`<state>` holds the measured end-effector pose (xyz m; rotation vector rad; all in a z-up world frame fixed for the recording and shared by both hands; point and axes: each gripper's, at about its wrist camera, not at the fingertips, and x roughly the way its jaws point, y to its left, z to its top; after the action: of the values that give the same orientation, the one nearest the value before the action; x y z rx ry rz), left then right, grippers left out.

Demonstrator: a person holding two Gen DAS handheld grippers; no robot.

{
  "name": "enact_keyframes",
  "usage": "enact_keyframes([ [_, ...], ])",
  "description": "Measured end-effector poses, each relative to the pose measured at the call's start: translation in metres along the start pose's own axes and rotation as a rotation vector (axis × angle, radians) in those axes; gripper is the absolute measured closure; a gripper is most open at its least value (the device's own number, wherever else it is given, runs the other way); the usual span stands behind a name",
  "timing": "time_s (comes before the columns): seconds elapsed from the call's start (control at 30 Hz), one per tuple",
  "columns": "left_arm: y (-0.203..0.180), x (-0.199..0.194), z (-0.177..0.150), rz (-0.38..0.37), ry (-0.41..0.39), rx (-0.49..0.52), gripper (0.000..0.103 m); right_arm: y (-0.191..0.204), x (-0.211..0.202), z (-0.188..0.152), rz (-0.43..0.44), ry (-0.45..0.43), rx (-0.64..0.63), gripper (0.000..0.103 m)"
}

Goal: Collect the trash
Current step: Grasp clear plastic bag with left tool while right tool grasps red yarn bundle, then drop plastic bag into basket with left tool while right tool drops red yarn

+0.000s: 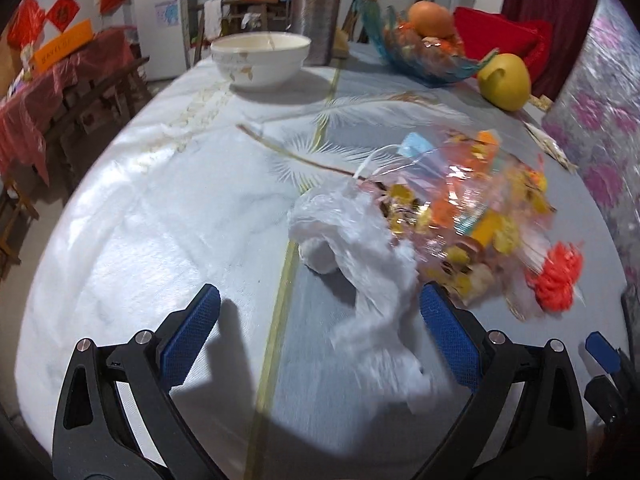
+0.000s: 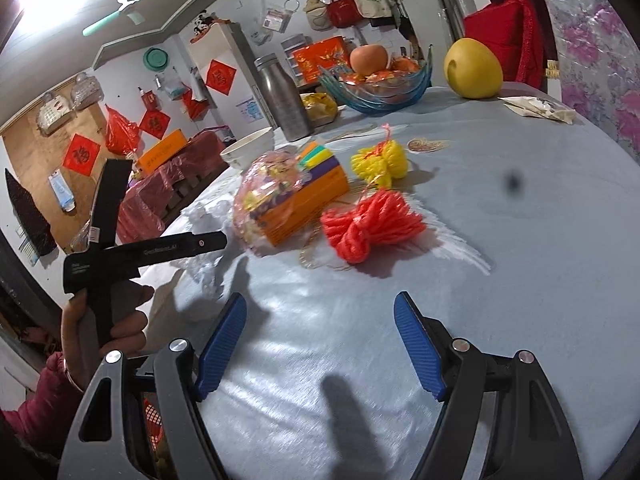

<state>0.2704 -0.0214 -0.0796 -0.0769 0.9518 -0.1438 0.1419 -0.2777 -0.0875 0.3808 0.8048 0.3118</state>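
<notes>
A crumpled white plastic bag (image 1: 360,280) lies on the pale blue tablecloth (image 1: 160,208). My left gripper (image 1: 320,316) is open around it, and the bag lies nearer the right finger with neither pad pressing on it. Just beyond is a clear bag of colourful packets (image 1: 460,208), with a red foam net (image 1: 556,280) to its right. My right gripper (image 2: 322,340) is open over bare cloth with nothing between its fingers. Ahead of it lie the red net (image 2: 372,224), a yellow net (image 2: 380,162) and the clear bag with an orange box (image 2: 296,196).
At the far end of the table stand a white bowl (image 1: 260,56), a steel bottle (image 1: 316,12), a blue glass fruit dish (image 1: 420,52) and a yellow pomelo (image 1: 505,80). A flat wrapper (image 2: 540,108) lies by the patterned wall. A hand (image 2: 120,320) holds the left tool at the table's left edge.
</notes>
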Motion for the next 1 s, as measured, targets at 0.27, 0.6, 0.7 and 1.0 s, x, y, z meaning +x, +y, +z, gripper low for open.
enact_keyframes([
  [0.27,0.009,-0.002,0.002,-0.013,-0.047,-0.041,0.017,-0.007,0.021,0.027,0.001,0.037,0.048,0.028],
  [0.6,0.010,-0.008,-0.001,-0.115,-0.068,-0.039,0.072,-0.019,0.060,0.051,-0.051,0.113,0.108,0.028],
  [0.7,0.013,-0.012,-0.004,-0.159,-0.076,-0.052,0.080,-0.016,0.065,0.052,-0.073,0.110,0.093,0.054],
  [1.0,0.032,-0.049,-0.031,-0.184,-0.117,-0.075,0.081,0.001,0.035,0.044,-0.028,-0.034,0.031,0.071],
])
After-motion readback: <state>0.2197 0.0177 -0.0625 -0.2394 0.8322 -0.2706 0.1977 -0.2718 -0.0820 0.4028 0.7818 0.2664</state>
